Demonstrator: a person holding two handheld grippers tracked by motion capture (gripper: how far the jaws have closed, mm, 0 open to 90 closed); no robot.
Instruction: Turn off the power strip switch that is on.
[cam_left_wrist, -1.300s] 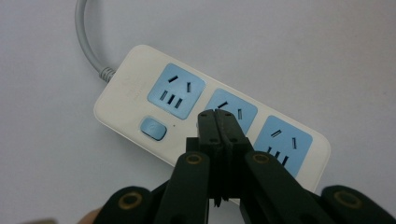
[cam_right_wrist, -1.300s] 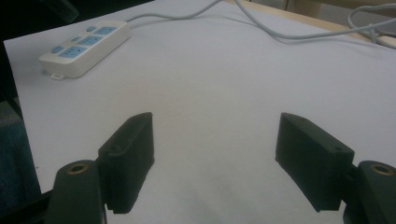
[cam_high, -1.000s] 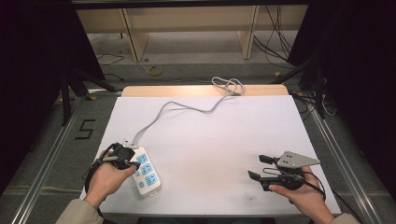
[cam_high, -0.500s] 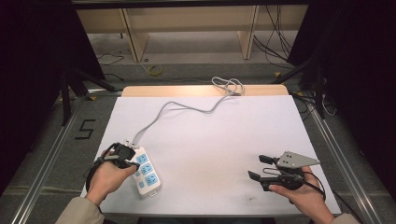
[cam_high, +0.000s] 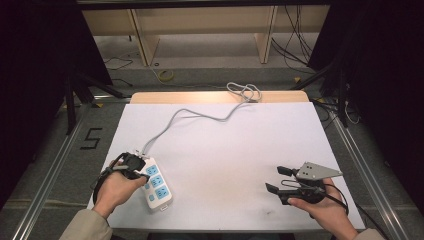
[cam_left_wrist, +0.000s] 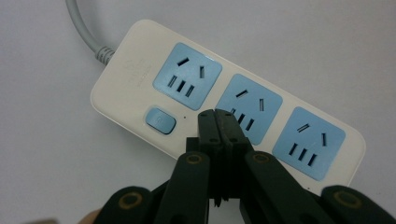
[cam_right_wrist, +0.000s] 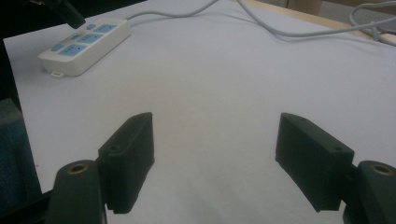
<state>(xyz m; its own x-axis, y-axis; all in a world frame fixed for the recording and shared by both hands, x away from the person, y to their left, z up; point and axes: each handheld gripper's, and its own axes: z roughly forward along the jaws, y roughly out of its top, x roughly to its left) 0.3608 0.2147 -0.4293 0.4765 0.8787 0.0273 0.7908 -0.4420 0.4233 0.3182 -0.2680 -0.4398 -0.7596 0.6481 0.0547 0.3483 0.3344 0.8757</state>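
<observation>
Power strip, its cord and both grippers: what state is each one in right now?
Power strip: lying flat on the white table, all three blue sockets empty, nothing plugged in.
Switch button: on or off cannot be told.
Grey cord: attached to the strip, trailing loose to the table's far edge.
Left gripper: shut, tips over the strip by the middle socket, holding nothing.
Right gripper: open, empty.

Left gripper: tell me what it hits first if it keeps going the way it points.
Likely the power strip: the shut left gripper aims at its face, near the middle socket. Contact is unclear.
</observation>
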